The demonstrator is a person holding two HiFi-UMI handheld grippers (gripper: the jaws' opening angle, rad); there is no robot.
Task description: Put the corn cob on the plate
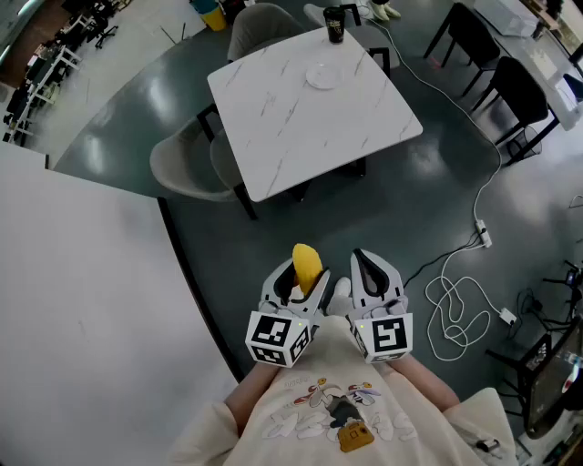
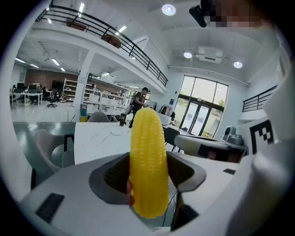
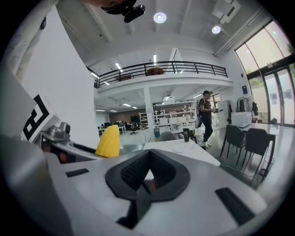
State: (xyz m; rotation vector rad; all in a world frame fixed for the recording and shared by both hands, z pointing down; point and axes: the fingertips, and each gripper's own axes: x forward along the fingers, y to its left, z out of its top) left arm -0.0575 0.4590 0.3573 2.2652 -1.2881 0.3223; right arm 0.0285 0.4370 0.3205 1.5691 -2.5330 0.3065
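Observation:
A yellow corn cob (image 1: 307,265) stands upright between the jaws of my left gripper (image 1: 299,280), which is shut on it. In the left gripper view the corn cob (image 2: 147,161) fills the middle, pinched between the dark pads. My right gripper (image 1: 373,273) is held beside the left one, its jaws shut with nothing in them; in the right gripper view the dark pads (image 3: 147,177) meet and the corn cob (image 3: 108,143) shows at the left. A small white plate (image 1: 322,75) lies on the far side of a white marble table (image 1: 301,127), well ahead of both grippers.
A dark cup (image 1: 334,25) stands at the table's far edge. Grey chairs (image 1: 187,168) sit at the table's left and far sides, black chairs (image 1: 510,91) at the right. A white cable (image 1: 455,309) lies coiled on the dark floor to the right. A white wall (image 1: 82,300) is at the left.

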